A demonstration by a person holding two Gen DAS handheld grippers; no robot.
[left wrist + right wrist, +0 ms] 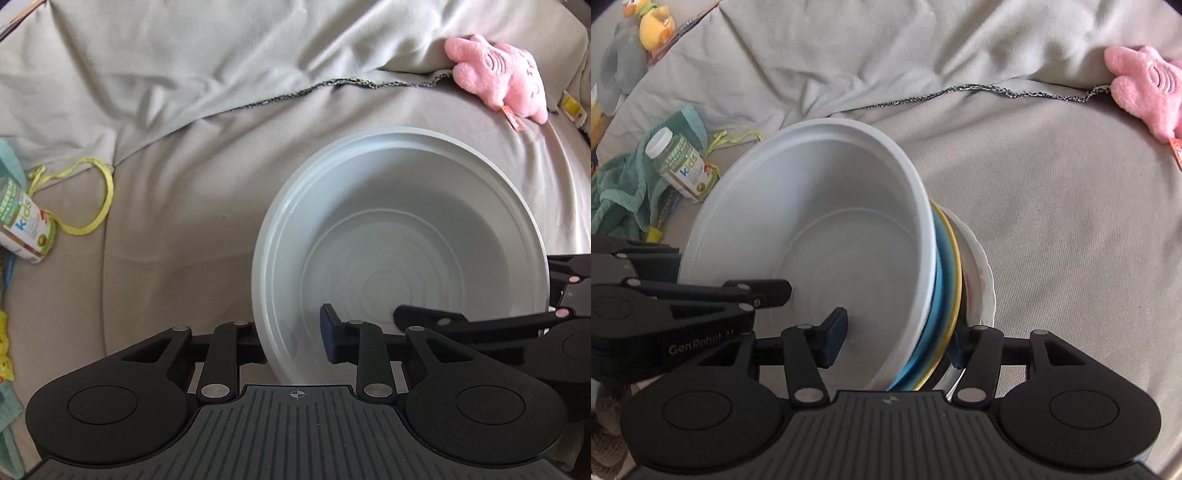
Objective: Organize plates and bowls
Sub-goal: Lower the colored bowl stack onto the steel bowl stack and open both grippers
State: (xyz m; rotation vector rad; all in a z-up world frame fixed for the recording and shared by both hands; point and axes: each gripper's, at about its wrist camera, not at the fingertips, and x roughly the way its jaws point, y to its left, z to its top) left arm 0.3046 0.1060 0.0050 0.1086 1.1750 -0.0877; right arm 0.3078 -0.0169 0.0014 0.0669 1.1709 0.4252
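Note:
A white plastic bowl (399, 229) tilts above a beige couch; it also shows in the right wrist view (820, 229). Behind it in that view are stacked a blue plate (936, 310), a yellow plate (955, 280) and a white plate (980, 273). My left gripper (295, 339) straddles the bowl's near rim, one finger inside, one outside. My right gripper (895, 339) straddles the bowl and the plate stack, left finger inside the bowl, right finger behind the white plate. Whether the pads press is hard to see.
A pink plush toy (498, 74) lies at the back right of the couch. A "kids" vitamin bottle (681, 166), a teal cloth (624, 188) and a yellow-green string (88, 206) lie to the left. A yellow duck toy (653, 22) sits far left.

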